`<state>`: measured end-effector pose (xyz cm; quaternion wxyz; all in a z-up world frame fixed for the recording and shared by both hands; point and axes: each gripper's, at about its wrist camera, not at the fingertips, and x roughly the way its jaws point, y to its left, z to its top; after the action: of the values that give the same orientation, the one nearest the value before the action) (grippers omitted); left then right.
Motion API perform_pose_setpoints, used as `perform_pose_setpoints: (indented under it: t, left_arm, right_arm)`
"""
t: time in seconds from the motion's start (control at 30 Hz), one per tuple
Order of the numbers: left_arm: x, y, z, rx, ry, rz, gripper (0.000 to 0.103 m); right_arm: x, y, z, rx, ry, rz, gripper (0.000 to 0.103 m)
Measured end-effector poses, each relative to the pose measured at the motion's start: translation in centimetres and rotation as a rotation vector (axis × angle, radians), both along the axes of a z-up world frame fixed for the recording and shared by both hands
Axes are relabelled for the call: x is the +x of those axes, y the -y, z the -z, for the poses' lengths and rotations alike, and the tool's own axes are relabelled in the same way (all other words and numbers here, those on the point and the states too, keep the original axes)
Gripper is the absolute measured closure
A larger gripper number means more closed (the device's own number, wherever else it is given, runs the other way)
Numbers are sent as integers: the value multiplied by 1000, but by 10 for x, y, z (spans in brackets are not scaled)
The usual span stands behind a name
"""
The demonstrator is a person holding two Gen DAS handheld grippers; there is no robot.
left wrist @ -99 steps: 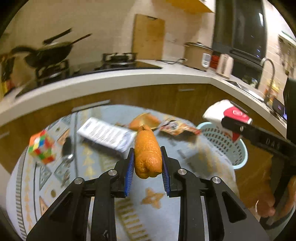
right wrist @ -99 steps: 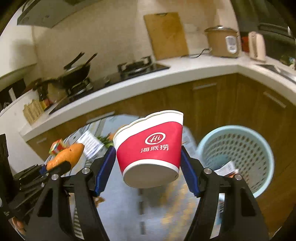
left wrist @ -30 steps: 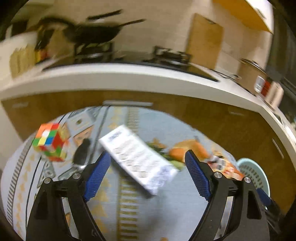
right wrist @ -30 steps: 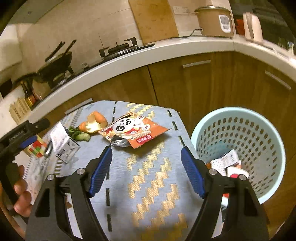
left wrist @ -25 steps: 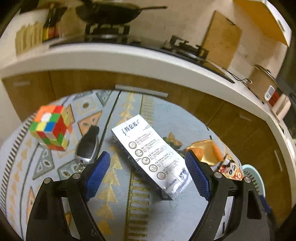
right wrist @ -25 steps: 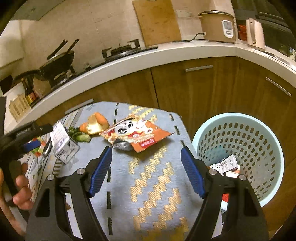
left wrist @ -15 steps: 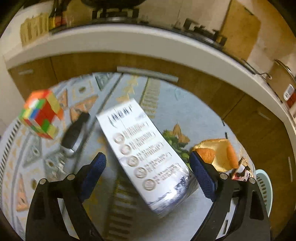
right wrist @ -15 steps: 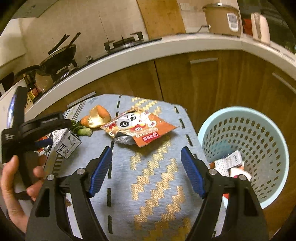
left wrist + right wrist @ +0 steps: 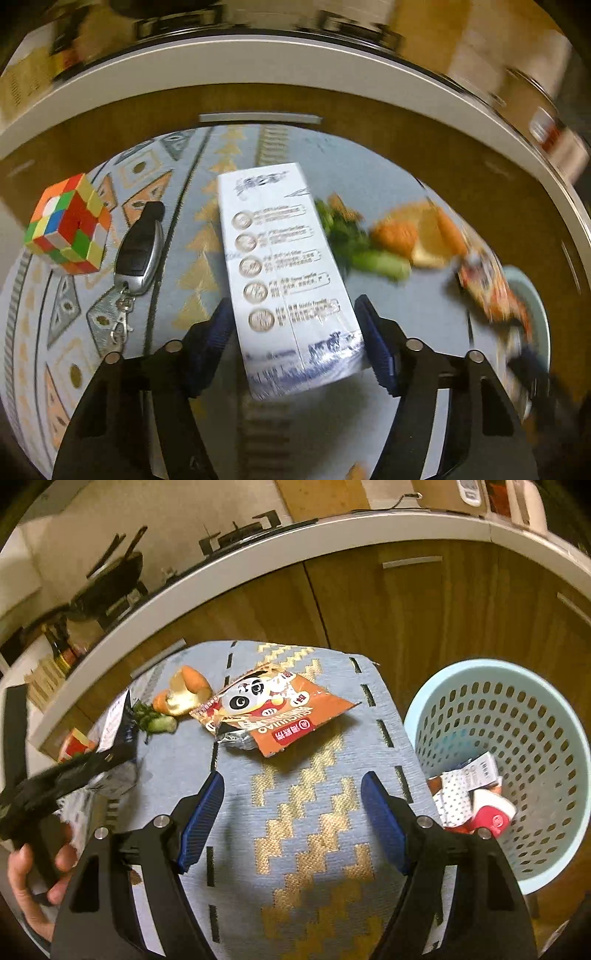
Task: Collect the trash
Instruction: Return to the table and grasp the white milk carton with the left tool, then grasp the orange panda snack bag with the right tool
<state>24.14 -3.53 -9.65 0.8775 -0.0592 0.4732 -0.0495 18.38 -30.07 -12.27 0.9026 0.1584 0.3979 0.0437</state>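
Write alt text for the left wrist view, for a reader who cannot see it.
The open left gripper straddles the near end of a white carton lying on a patterned blue cloth. To the carton's left are a car key and a colour cube; to its right, blurred vegetable scraps and a snack wrapper.

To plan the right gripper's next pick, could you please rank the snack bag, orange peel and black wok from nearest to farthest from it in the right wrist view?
From the right gripper:
1. Snack bag, straight ahead on the mat.
2. Orange peel, ahead to the left, beyond the bag.
3. Black wok, far left on the stove.
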Motion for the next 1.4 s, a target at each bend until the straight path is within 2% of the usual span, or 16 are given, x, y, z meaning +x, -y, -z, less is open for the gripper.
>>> perform_pose_setpoints:
  t: [0.1, 0.17, 0.37, 0.47, 0.5, 0.53, 0.57, 0.67, 0.8, 0.93, 1.1, 1.2, 1.27, 1.33, 1.37, 1.4]
  left_arm:
    - [-15, -12, 0, 15, -12, 74, 45]
    - [-22, -20, 0, 22, -17, 89, 45]
    - [-15, -19, 7, 44, 9, 36, 34]
    - [-14, -18, 11, 58, 92, -21, 34]
    - [-15, -18, 15, 63, 94, -27, 35]
    - [-15, -17, 15, 74, 93, -28, 41]
    - [-18, -17, 12, 73, 115, -24, 52]
    - [-21, -11, 11, 110, 126, -22, 52]
    - [-30, -1, 4, 173, 188, -17, 52]
    - [-32, -6, 1, 141, 199, -21, 52]
    - [-34, -6, 1, 132, 212, -8, 52]
    - [-35, -4, 2, 140, 219, -1, 52]
    - [-35, -4, 2, 138, 219, -4, 52]
    - [-36, -5, 2, 129, 218, -5, 52]
    - [-36, -6, 2, 122, 221, -5, 52]
    - [-37, -6, 2, 117, 224, -4, 52]
  right_arm:
    - [1, -4, -1, -12, 0, -14, 30]
    - [0, -5, -3, -12, 8, -21, 30]
    - [3, -7, -20, -89, 44, -17, 26]
    - [9, -10, -30, -120, 68, -42, 24]
    - [12, -11, -32, -119, 71, -52, 24]
    - [15, -13, -33, -121, 74, -60, 23]
    - [19, -15, -34, -134, 79, -68, 23]
    - [34, -22, -34, -195, 77, -78, 21]
    - [58, -31, -24, -236, 44, -106, 21]
    - [77, -33, -6, -251, -37, -94, 21]
    - [79, -37, -4, -287, -47, -94, 22]
    - [75, -47, -4, -320, -29, -123, 37]
    - [70, -58, -5, -343, -4, -162, 65]
    - [64, -69, -6, -389, 22, -183, 78]
    - [61, -70, -7, -397, 34, -185, 92]
    - [58, -70, -8, -394, 46, -185, 96]
